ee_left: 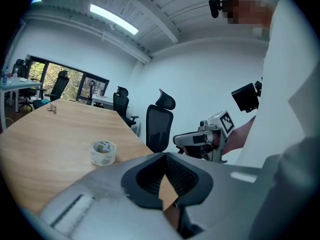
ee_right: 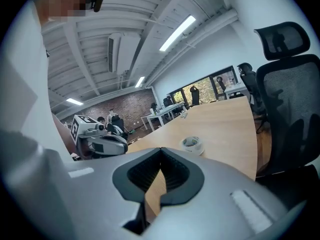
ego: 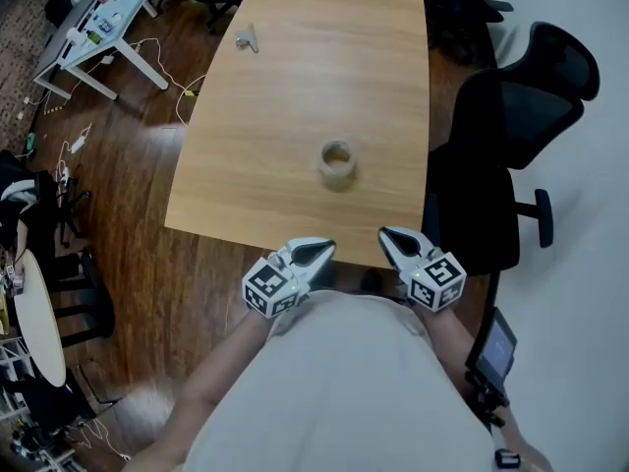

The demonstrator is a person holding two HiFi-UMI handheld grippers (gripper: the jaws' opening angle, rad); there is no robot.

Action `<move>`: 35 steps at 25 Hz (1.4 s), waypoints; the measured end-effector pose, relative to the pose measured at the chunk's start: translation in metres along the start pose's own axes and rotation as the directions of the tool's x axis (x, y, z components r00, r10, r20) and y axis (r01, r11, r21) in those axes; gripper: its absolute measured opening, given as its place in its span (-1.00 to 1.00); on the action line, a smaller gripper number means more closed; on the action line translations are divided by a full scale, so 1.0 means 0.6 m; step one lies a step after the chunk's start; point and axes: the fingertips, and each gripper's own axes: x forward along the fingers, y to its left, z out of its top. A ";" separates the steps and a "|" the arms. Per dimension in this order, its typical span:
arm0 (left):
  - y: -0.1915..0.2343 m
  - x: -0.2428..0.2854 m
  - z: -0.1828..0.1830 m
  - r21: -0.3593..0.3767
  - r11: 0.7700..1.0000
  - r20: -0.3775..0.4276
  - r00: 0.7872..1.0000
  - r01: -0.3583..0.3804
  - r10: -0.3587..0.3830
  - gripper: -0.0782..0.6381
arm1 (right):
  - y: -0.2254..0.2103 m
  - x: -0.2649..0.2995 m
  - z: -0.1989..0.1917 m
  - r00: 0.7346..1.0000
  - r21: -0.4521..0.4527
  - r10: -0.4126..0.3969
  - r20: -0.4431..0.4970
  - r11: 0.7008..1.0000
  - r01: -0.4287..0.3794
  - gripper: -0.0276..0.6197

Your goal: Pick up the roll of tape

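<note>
A roll of clear tape (ego: 337,161) lies flat near the middle of the light wooden table (ego: 256,155); it also shows in the left gripper view (ee_left: 103,152) and the right gripper view (ee_right: 192,144). Both grippers hover side by side at the table's near edge, close to the person's body and well short of the roll. My left gripper (ego: 313,254) (ee_left: 164,155) has its jaws shut with nothing between them. My right gripper (ego: 398,241) (ee_right: 160,149) is also shut and empty. Each gripper appears in the other's view, the right (ee_left: 205,138) and the left (ee_right: 100,139).
A small grey object (ego: 247,38) lies at the table's far left corner. Black office chairs (ego: 511,136) stand along the table's right side. A white desk (ego: 108,18) and floor cables are at upper left, and a round white table (ego: 34,313) at the left edge.
</note>
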 end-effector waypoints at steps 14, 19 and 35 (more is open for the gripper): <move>0.102 -0.009 -0.003 0.061 0.977 -0.108 0.974 0.205 -0.198 -0.76 | 0.004 0.043 0.010 0.972 0.087 -0.232 0.042 0.970 0.227 -0.90; 0.097 0.037 -0.006 0.077 0.971 -0.153 0.965 0.228 -0.214 -0.76 | -0.024 0.024 -0.008 0.968 0.121 -0.246 0.042 0.963 0.240 -0.90; 0.238 0.183 -0.031 0.128 0.987 -0.402 0.905 -0.092 0.136 -0.72 | -0.159 -0.008 -0.016 0.995 0.175 -0.096 0.004 0.980 0.094 -0.90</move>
